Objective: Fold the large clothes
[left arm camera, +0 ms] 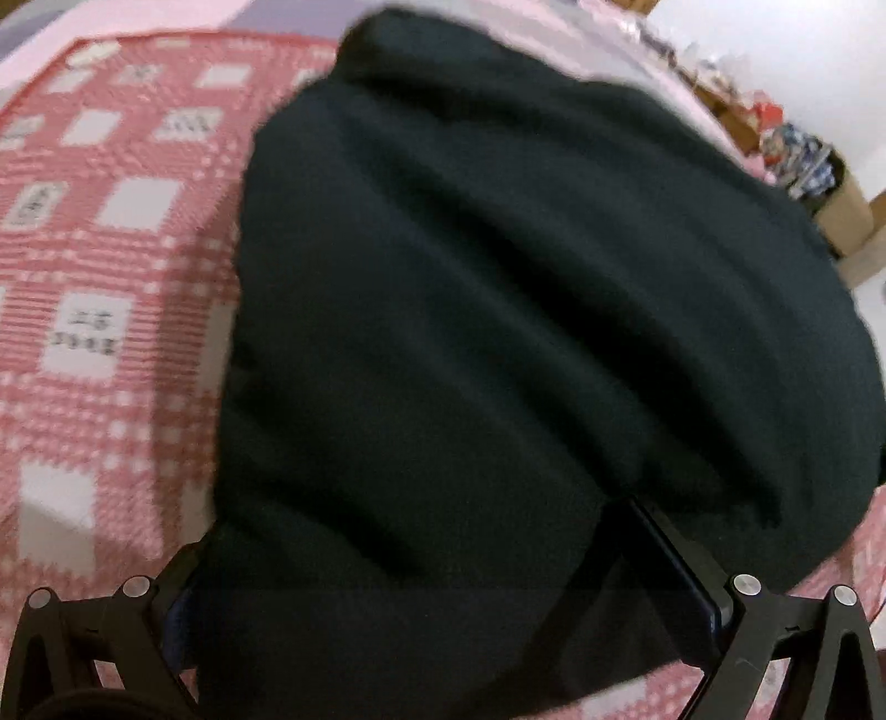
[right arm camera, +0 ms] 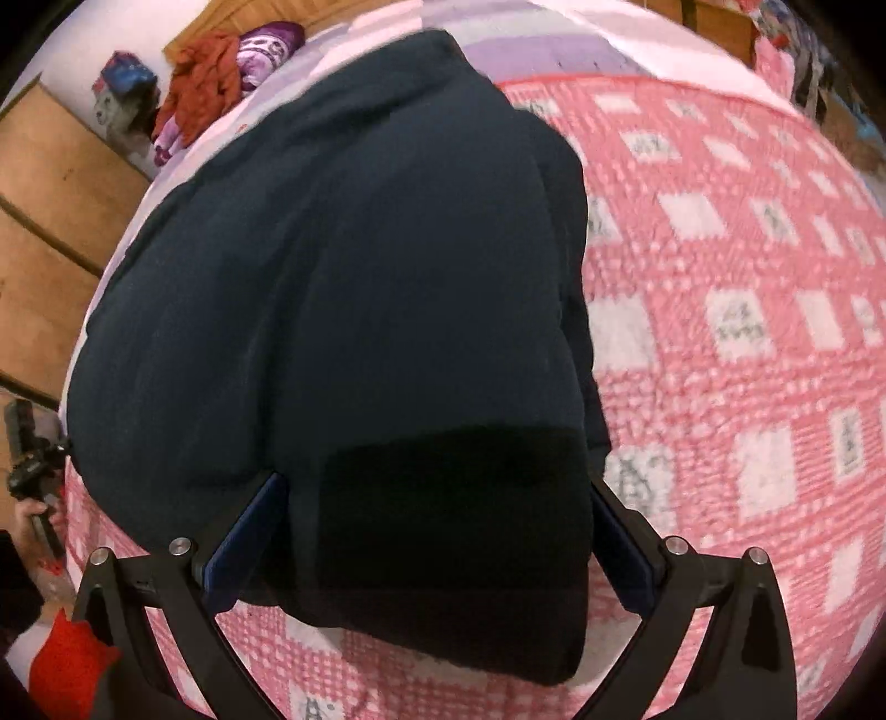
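A dark navy padded jacket (left arm camera: pixel 498 332) lies in a bulky heap on a bed, filling most of both wrist views. Under it is a pink and white checked blanket (left arm camera: pixel 111 249) whose white squares carry small grey printed characters, too blurred to read. Beyond the blanket's far edge, a pale pink and lilac striped sheet (right arm camera: pixel 531 50) covers the rest of the bed.

The left gripper (left arm camera: pixel 443 554) has its fingers spread wide, with the near edge of the jacket bulging between them. Its right finger (left arm camera: pixel 681 559) touches the fabric, and its left finger is mostly hidden by the cloth. Whether the fingers actually clamp the jacket cannot be told.

The right gripper (right arm camera: pixel 437 526) is also spread wide. Its blue-padded fingers (right arm camera: pixel 243 543) sit on either side of a thick folded end of the jacket (right arm camera: pixel 454 531), which hangs toward the blanket's near edge. The pads touch or nearly touch the cloth.

In the right wrist view, wooden furniture panels (right arm camera: pixel 50 183) stand beside the bed's far left corner, with an orange cloth (right arm camera: pixel 199 77) and a purple patterned cloth (right arm camera: pixel 266 50) bunched near it. At the left edge, a hand (right arm camera: pixel 33 512) grips a dark handle. In the left wrist view, a cardboard box (left arm camera: pixel 841 205) holding blue and white patterned items stands against a white wall past the bed's far right edge.
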A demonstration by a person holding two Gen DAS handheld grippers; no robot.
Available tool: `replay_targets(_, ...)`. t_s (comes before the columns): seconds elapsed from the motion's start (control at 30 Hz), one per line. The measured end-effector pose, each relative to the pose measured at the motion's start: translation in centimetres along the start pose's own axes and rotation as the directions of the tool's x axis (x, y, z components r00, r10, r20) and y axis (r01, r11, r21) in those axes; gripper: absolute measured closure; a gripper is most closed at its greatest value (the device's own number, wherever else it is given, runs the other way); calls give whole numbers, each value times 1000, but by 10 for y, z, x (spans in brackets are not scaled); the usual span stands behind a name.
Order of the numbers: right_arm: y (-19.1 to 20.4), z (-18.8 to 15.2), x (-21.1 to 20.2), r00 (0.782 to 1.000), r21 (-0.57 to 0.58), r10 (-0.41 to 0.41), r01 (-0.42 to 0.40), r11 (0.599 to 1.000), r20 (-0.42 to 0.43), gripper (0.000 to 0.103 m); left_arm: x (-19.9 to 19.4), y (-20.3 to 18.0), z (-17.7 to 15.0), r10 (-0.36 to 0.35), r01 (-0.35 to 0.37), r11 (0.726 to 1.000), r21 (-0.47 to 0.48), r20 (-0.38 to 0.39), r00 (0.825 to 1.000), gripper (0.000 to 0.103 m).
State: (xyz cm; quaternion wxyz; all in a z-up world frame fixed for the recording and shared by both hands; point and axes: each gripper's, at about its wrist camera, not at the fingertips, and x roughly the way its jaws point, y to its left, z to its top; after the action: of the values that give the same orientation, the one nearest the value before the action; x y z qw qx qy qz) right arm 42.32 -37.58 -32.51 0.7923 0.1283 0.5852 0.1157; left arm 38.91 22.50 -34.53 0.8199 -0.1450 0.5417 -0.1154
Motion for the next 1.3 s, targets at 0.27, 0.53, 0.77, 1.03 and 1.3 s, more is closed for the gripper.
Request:
replay_targets(0.27, 15, 3, 15, 998, 9, -60, 60, 998, -35, 15, 23, -26, 7, 79, -76, 996, 44, -61, 995, 10)
replay_targets(0.53, 62, -9, -38, 991, -79, -88, 97, 992, 101, 76, -41, -52, 5, 134, -138, 986, 98, 52, 990, 88)
replay_targets(0.77, 92, -24, -94, 987, -122, -49, 68, 990, 156, 79, -111, -63, 0, 144, -155, 977, 146, 79, 986, 97)
replay_targets(1.03, 123, -127, -159, 997, -97, 18, -10, 995, 76, 79, -188, -37, -98, 156, -152, 981, 123, -24, 987, 96)
replay_targets(1.3, 108, -214, -110, 992, -6, -74, 74, 997, -101, 79, -136, 8, -181, 158, -154, 987, 39, -132, 979, 91)
